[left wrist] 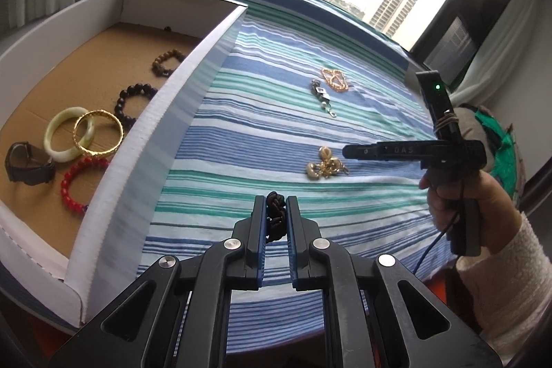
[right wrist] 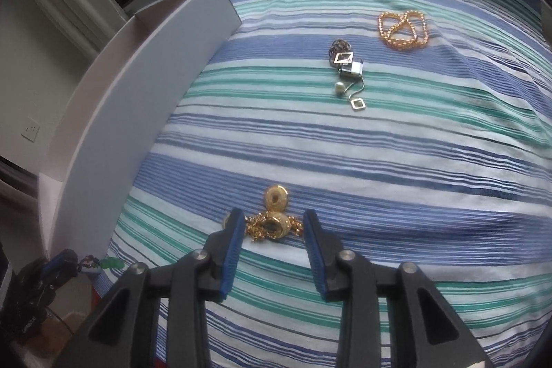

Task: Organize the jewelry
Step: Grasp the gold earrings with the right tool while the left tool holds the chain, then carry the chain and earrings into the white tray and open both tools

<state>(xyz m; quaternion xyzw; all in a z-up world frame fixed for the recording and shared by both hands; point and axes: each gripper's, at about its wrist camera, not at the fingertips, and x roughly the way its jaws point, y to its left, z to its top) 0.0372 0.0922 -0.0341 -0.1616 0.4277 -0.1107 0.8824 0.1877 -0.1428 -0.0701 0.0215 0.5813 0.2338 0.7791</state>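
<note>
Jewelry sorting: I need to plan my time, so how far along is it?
Done: six pieces lie in the box. In hand: the left gripper is shut on a dark braided bracelet; the right gripper stands open around the gold charm cluster. Left on the cloth: the silver piece and gold chain.

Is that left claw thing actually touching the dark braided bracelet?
Touching. The left wrist view shows the left gripper with both blue pads pressed against the dark braided bracelet, which is pinched between them above the striped cloth.
</note>
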